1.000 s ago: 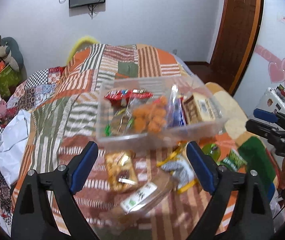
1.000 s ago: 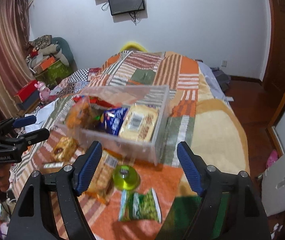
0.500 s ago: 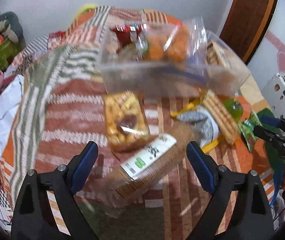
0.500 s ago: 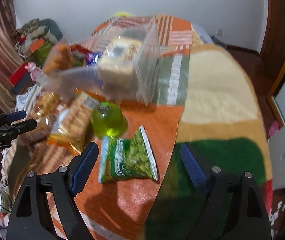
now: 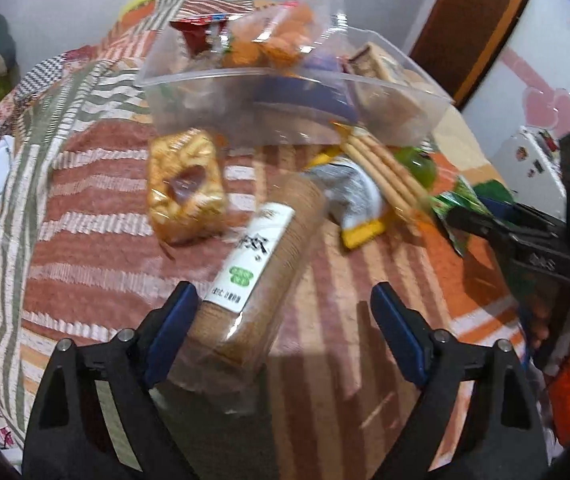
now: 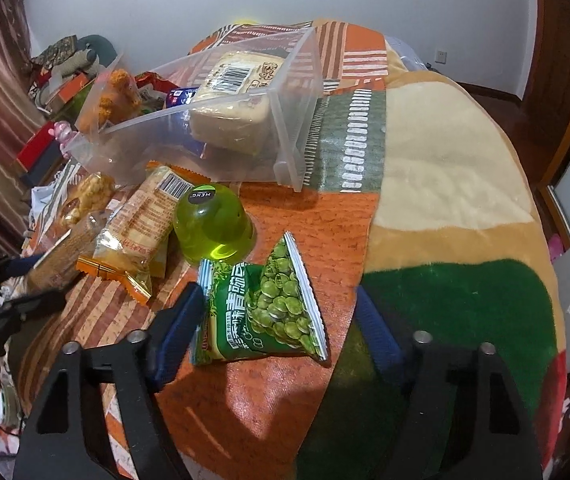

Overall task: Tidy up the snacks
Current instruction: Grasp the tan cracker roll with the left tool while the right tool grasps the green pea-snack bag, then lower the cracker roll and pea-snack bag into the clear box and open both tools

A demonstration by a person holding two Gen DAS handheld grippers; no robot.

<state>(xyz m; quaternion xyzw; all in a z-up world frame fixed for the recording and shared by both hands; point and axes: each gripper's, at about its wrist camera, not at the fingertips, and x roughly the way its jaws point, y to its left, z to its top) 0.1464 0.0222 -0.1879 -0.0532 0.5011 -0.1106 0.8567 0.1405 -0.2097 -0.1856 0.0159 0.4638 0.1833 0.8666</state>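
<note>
On the patchwork bedspread (image 6: 425, 152) stands a clear plastic bin (image 5: 285, 92) (image 6: 157, 140) holding an orange snack bag, red and blue packets and a beige pack. My left gripper (image 5: 283, 316) points down over a brown cracker sleeve (image 5: 253, 264) with a white label. The sleeve lies between the closing jaws, next to the left pad and apart from the right one. My right gripper (image 6: 277, 320) straddles a green pea packet (image 6: 269, 308). Its jaws are closing too, with a gap still showing at the right pad.
In front of the bin lie a yellow pastry pack (image 5: 185, 188), a long biscuit pack (image 5: 385, 168) (image 6: 145, 220), a silver and yellow packet (image 5: 353, 200) and a green jelly cup (image 6: 213, 224). Cream and green bedspread patches spread to the right.
Both grippers have dropped toward the bedspread and tilted down. The cracker sleeve now sits between the left jaws, the pea packet between the right jaws. Both jaws have narrowed.
</note>
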